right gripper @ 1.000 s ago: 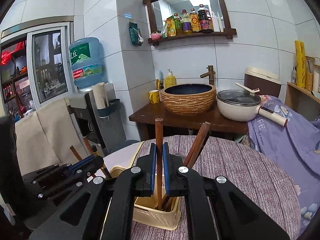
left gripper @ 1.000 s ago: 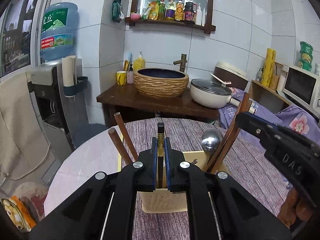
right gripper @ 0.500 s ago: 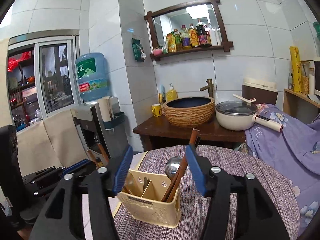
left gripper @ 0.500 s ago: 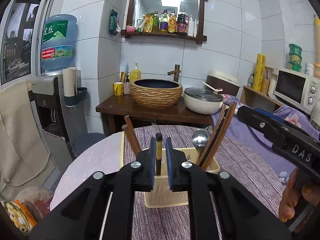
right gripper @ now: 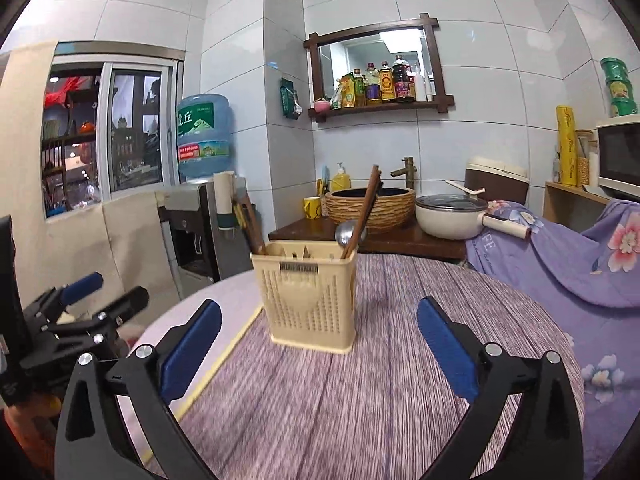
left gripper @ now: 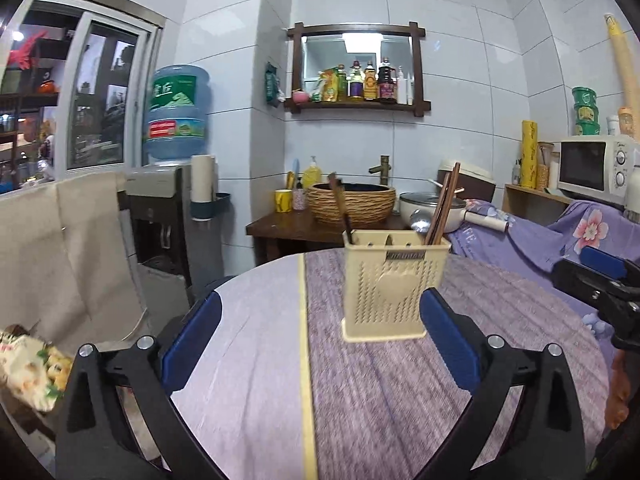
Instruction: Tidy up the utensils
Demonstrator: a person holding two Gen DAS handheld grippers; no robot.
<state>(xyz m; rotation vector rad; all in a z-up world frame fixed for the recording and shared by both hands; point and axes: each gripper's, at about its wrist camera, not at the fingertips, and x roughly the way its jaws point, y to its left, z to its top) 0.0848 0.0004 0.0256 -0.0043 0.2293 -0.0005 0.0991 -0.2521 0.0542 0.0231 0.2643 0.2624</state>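
Observation:
A cream plastic utensil caddy (left gripper: 394,284) stands upright on the round purple-clothed table (left gripper: 400,392); it also shows in the right wrist view (right gripper: 310,296). Brown chopsticks (left gripper: 442,208) and a steel ladle (left gripper: 420,222) stand in its right side, more chopsticks (left gripper: 340,204) in its left side. In the right wrist view the chopsticks (right gripper: 362,212) and ladle (right gripper: 348,232) lean right. My left gripper (left gripper: 320,340) is open and empty, set back from the caddy. My right gripper (right gripper: 318,340) is open and empty too, also set back.
A wooden counter (left gripper: 320,224) behind the table carries a woven basin (left gripper: 352,200) and a white pot (left gripper: 432,208). A water dispenser (left gripper: 168,216) stands at the left, a microwave (left gripper: 596,166) at the right. The other gripper shows at the right edge (left gripper: 596,284).
Both grippers let go of their chopsticks, which now stand in the caddy. Both jaws opened wide and both grippers pulled back from the caddy.

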